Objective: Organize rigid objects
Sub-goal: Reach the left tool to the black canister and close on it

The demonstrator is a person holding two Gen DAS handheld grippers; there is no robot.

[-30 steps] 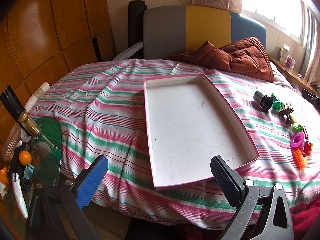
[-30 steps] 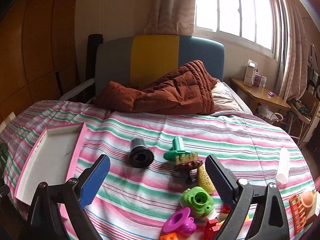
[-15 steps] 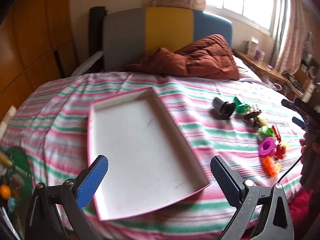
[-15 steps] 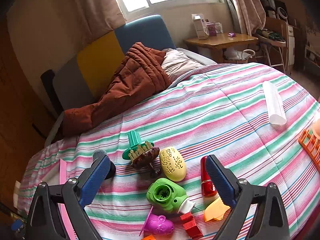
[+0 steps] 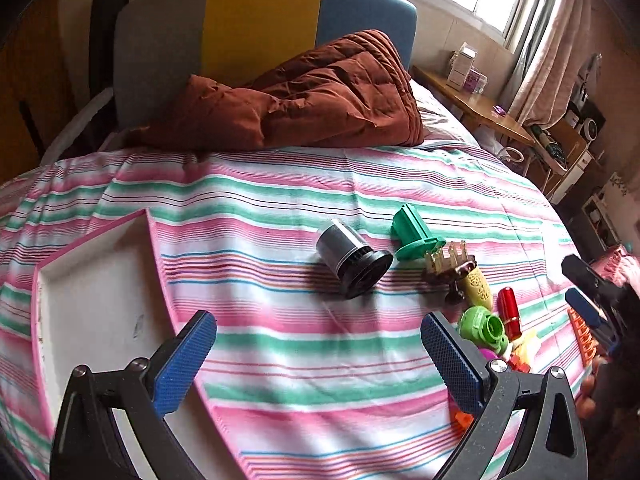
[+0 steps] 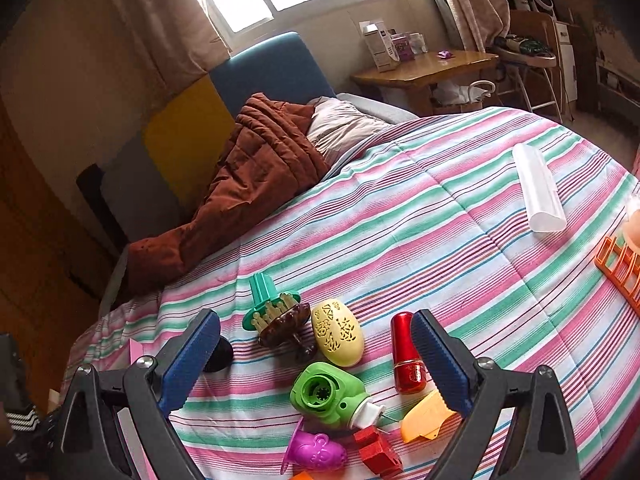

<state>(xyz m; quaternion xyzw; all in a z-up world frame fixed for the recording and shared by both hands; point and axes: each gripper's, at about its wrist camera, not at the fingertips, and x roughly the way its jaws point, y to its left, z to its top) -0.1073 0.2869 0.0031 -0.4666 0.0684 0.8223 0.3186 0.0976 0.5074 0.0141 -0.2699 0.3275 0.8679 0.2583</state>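
Small rigid objects lie in a cluster on the striped bedspread. A black-and-grey cylinder (image 5: 352, 266), a green stand (image 5: 414, 232), a brown comb piece (image 6: 284, 322), a yellow egg-shaped case (image 6: 338, 332), a red bottle (image 6: 406, 354), a green toy (image 6: 328, 394), a purple cup (image 6: 316, 452), a red block (image 6: 378, 454) and a yellow-orange piece (image 6: 426, 420). A white tray with a pink rim (image 5: 92, 300) lies to the left. My left gripper (image 5: 318, 360) is open and empty above the bedspread between tray and cluster. My right gripper (image 6: 316, 364) is open and empty over the cluster.
A brown quilt (image 5: 304, 96) lies by the headboard. A white tube (image 6: 538, 188) and an orange rack (image 6: 620, 268) lie at the right side of the bed. A wooden side table (image 6: 428, 66) stands by the window. The right gripper shows in the left wrist view (image 5: 592, 300).
The left view has swung right from the tray toward the object cluster. The right view has tilted and moved closer over the cluster. Both grippers stay open.
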